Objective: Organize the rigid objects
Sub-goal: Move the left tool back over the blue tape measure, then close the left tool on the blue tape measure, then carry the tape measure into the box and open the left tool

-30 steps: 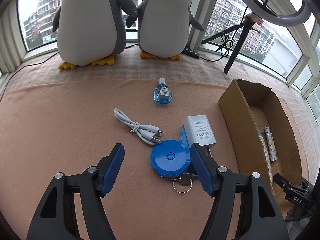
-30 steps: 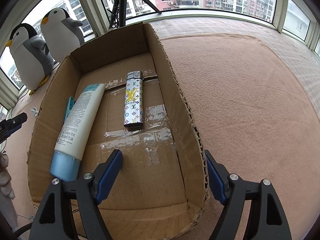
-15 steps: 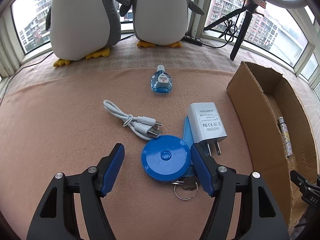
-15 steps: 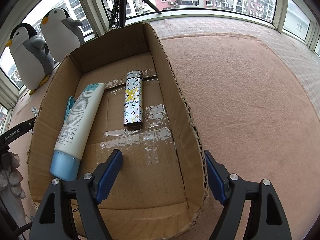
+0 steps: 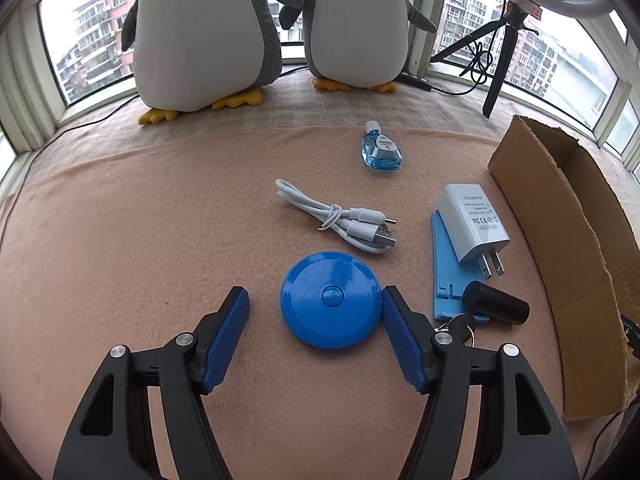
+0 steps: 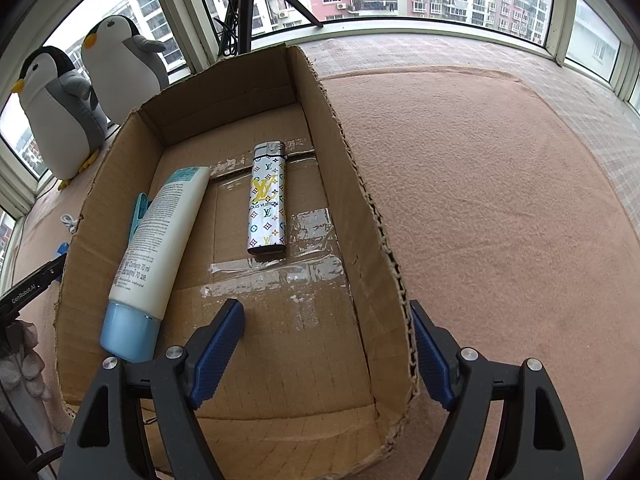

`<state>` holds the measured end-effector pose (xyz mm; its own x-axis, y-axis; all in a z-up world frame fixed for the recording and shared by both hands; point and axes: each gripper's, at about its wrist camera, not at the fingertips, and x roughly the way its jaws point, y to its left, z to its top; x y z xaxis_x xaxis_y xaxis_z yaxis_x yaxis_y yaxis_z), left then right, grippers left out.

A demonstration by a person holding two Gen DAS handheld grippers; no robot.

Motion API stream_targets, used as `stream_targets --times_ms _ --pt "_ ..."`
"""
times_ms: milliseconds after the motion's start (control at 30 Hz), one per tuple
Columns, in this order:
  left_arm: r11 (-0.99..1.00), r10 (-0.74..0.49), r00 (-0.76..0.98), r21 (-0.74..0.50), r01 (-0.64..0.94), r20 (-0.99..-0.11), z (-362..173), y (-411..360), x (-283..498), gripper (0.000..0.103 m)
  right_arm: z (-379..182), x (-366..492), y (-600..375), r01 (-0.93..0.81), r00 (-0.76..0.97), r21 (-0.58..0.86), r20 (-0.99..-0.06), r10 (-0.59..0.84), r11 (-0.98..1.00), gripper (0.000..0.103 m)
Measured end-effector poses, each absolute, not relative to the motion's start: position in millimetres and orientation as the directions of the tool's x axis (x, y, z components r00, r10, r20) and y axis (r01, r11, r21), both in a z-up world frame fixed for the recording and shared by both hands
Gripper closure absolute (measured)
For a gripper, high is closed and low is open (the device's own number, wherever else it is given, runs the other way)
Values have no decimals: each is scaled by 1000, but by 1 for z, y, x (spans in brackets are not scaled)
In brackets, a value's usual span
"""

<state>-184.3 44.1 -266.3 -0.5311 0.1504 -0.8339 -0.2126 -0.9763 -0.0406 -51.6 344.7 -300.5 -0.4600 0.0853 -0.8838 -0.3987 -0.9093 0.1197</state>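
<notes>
In the left wrist view, my left gripper (image 5: 316, 304) is open, its blue pads on either side of a round blue tape measure (image 5: 330, 299) lying on the pink blanket, not touching it. To the right lie a white power adapter (image 5: 472, 227) on a blue stand (image 5: 448, 276), a black cylinder (image 5: 496, 307) and keys (image 5: 458, 326). A white USB cable (image 5: 340, 220) and a small blue bottle (image 5: 380, 151) lie beyond. In the right wrist view, my right gripper (image 6: 328, 348) is open and empty, straddling the right wall of the cardboard box (image 6: 360, 208), which holds a patterned lighter (image 6: 267, 200), a white tube (image 6: 156, 256) and a teal clip (image 6: 139, 212).
Two plush penguins (image 5: 208, 40) stand at the window edge. A tripod (image 5: 500, 64) with a ring light stands at the back right. The cardboard box (image 5: 560, 240) lies right of the loose objects. Pink blanket (image 6: 500, 200) stretches right of the box.
My left gripper has moved forward and to the left, so the tape measure now sits between its open pads. The right gripper has not moved.
</notes>
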Motion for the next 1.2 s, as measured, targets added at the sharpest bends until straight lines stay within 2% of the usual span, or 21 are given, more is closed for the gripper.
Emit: stream_targets --times_ms 300,800,1200 --pt "-967 177 -545 -41 -252 -820 -266 48 -182 54 -301 -52 344 -398 -460 120 -884 85 -909 26" --pt "-963 186 -579 -30 -268 -794 -262 51 -173 54 -301 -51 344 -398 -461 120 -883 85 -909 26" --pt "-936 261 -618 -39 -349 -742 -220 77 -157 54 -301 -51 344 -398 -461 120 -883 85 -910 26"
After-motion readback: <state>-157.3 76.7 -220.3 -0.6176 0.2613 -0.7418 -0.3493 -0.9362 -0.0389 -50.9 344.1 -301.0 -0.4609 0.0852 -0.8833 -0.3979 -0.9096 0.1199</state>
